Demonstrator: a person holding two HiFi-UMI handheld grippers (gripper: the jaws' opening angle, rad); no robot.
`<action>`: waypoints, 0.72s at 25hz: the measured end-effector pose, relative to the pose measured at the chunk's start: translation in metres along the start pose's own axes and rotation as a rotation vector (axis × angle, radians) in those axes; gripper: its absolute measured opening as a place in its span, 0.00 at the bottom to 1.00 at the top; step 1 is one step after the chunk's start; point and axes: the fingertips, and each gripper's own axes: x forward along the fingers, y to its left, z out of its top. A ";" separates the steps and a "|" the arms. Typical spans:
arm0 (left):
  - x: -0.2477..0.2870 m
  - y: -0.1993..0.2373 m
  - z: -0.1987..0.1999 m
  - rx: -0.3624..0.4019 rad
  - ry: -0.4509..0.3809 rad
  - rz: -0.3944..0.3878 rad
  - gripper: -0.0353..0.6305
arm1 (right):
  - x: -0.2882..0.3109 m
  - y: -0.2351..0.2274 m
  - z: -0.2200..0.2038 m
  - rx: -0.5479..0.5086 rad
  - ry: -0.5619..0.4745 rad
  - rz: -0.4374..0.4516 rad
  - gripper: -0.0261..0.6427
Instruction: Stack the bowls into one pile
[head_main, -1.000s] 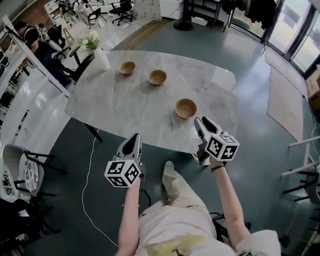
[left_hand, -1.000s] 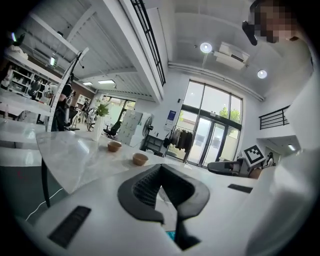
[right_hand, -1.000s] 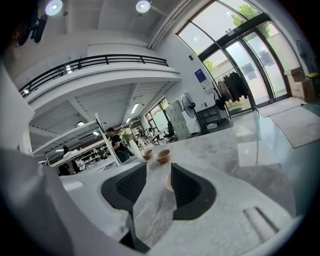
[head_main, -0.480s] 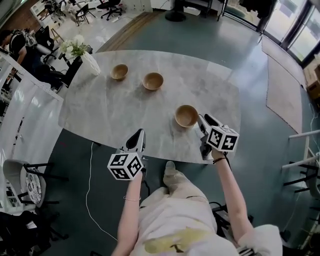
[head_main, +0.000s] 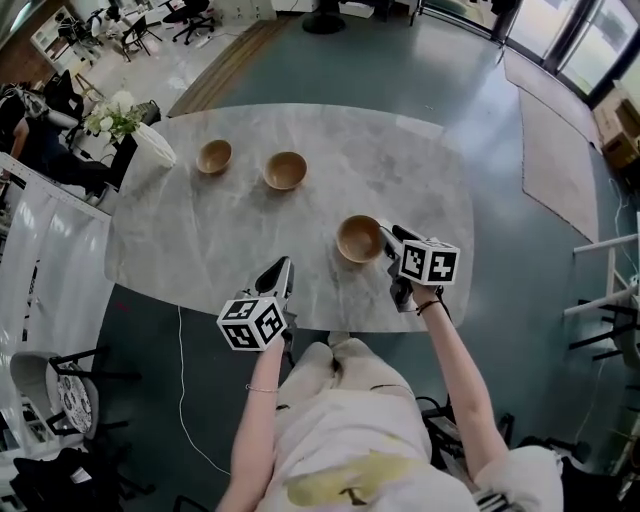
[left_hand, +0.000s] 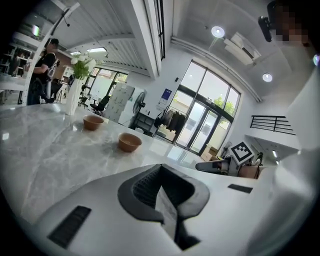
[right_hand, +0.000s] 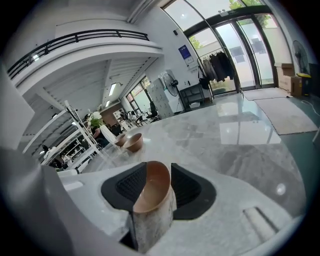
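On the marble table (head_main: 250, 215), three wooden bowls stand upright and unstacked. The nearest bowl (head_main: 357, 238) sits close to the table's near edge, right of centre. The middle bowl (head_main: 285, 170) and the far bowl (head_main: 214, 156) sit side by side toward the table's far left part. They are apart from each other and well apart from the nearest bowl, with bare marble between.

The right gripper (head_main: 386, 243) extends over the table's near edge and meets the right side of the nearest bowl. Its jaws stand parted, with that bowl's near wall in the gap between the pads (right_hand: 186, 186).

The left gripper (head_main: 282, 268) is over the table's near edge, left of centre, well apart from every bowl. Its jaws are drawn together to a thin slit and hold nothing.

Surroundings:
- A white vase (head_main: 152, 146) with flowers (head_main: 110, 113) stands at the table's far left corner, near the far bowl.
- A seated person (head_main: 25, 125) is beyond the table's left end.
- A chair (head_main: 62, 395) stands on the floor off the table's near left corner.
- A thin cable (head_main: 185, 390) runs across the floor below the table's near edge.
- A rug (head_main: 555, 140) lies off the table's right end.

Count:
- Bowls: three.
- Grippers: two.
- Table, vase, rug and cable: one each.
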 end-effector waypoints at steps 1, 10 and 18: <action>0.004 0.001 -0.002 -0.004 0.013 -0.002 0.05 | 0.004 -0.002 -0.002 0.002 0.015 -0.004 0.25; 0.034 0.007 -0.013 -0.043 0.086 -0.022 0.05 | 0.032 -0.027 -0.031 0.033 0.193 -0.075 0.25; 0.049 0.011 -0.018 -0.090 0.121 -0.026 0.05 | 0.048 -0.032 -0.043 0.069 0.281 -0.082 0.21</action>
